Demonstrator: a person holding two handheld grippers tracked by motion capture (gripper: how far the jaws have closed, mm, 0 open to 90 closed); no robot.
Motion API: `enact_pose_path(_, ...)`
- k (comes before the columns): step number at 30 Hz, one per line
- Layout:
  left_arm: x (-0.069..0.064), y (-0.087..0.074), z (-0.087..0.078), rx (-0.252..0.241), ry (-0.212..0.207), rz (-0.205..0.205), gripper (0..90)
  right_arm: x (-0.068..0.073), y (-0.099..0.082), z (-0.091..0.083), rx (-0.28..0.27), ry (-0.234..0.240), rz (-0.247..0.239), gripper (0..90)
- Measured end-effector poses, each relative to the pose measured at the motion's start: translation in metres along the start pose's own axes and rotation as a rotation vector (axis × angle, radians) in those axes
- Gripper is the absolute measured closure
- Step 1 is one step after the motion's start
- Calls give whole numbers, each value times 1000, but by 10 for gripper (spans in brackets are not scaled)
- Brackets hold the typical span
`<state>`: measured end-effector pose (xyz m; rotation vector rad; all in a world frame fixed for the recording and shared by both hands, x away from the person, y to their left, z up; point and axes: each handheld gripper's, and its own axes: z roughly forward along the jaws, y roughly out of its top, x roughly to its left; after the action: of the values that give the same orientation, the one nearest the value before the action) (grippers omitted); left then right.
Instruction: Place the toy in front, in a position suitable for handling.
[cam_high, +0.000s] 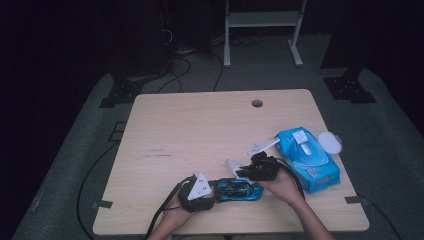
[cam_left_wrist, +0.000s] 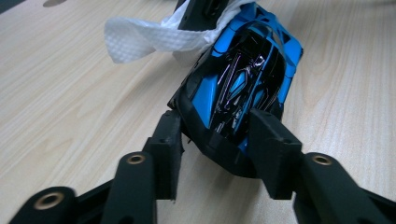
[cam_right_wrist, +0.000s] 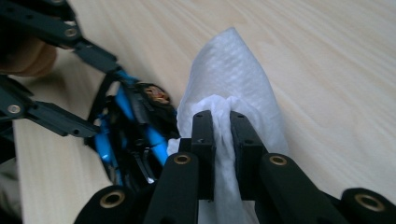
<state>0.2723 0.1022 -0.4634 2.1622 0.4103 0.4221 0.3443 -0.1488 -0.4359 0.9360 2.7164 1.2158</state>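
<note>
A blue-and-black toy race car (cam_left_wrist: 243, 88) is seen on the pale wooden table (cam_high: 190, 125), near the front edge and right of centre — glossy black canopy, bright blue side panels, a blue frame at its far end. In the left gripper view the car's near end is bracketed by the left gripper (cam_left_wrist: 217, 149); the right jaw is laid against the car's flank, while the left jaw stands just beside the black bodywork, and whether it presses cannot be told, so the grip is judged loose at best. The right gripper (cam_right_wrist: 222, 140) is clamped on a white wet wipe (cam_right_wrist: 233, 79), the embossed sheet pinched between the nearly closed jaws and bulging up above them. The wipe is held at the car's far end, touching or just beside the blue frame as seen in the left gripper view. In the high view, both hands are seen entering from the bottom edge, the grippers close together. A blue wet-wipe pack (cam_high: 307, 157) with its white lid (cam_high: 330, 142) flipped open is noted near the right edge, just beyond the right gripper. The table's left half and far side, up to the round cable hole (cam_high: 257, 103), are bare — ample room there; little margin is left between the car and the front edge.
</note>
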Motion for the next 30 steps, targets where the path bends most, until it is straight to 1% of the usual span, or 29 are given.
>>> enact_pose_path(2,-1,1,1,2,1,-13,482,1,0,0,5,-2,-3,820)
enact_pose_path(5,-1,1,3,4,0,-35,441,1,-2,-2,-12,36,14,820)
enact_pose_path(7,-1,1,4,3,3,-50,432,1,-3,-3,-16,64,20,822)
enact_pose_path(8,-1,1,4,2,1,-50,437,2,-3,-3,-12,73,21,822)
enact_pose_path(9,-1,1,4,5,-1,-51,444,2,-3,-2,-6,76,13,823)
enact_pose_path(11,1,1,4,9,-7,-59,439,3,-3,-2,-5,82,14,824)
enact_pose_path(14,2,0,5,11,-6,-82,400,3,-4,-3,-27,118,34,824)
enact_pose_path(16,3,0,5,11,-11,-87,392,4,-3,-3,-37,138,41,826)
enact_pose_path(19,3,0,5,11,-12,-86,386,7,-2,-3,-40,150,38,826)
enact_pose_path(24,3,0,6,9,-19,-100,369,8,-3,-3,-47,161,31,830)
enact_pose_path(25,3,0,5,11,-24,-101,370,9,-3,-3,-48,165,34,830)
enact_pose_path(26,4,-1,5,8,-40,-98,385,9,-3,-3,-50,169,35,830)
enact_pose_path(27,3,-1,5,-1,-42,-86,451,10,-3,-3,-52,170,36,830)
enact_pose_path(28,2,0,4,1,-32,-73,480,10,-3,-3,-56,175,32,829)
enact_pose_path(29,2,0,4,3,-33,-68,490,11,-3,-2,-53,195,36,828)
enact_pose_path(30,2,0,3,0,-34,-66,502,13,-3,-2,-55,193,25,828)
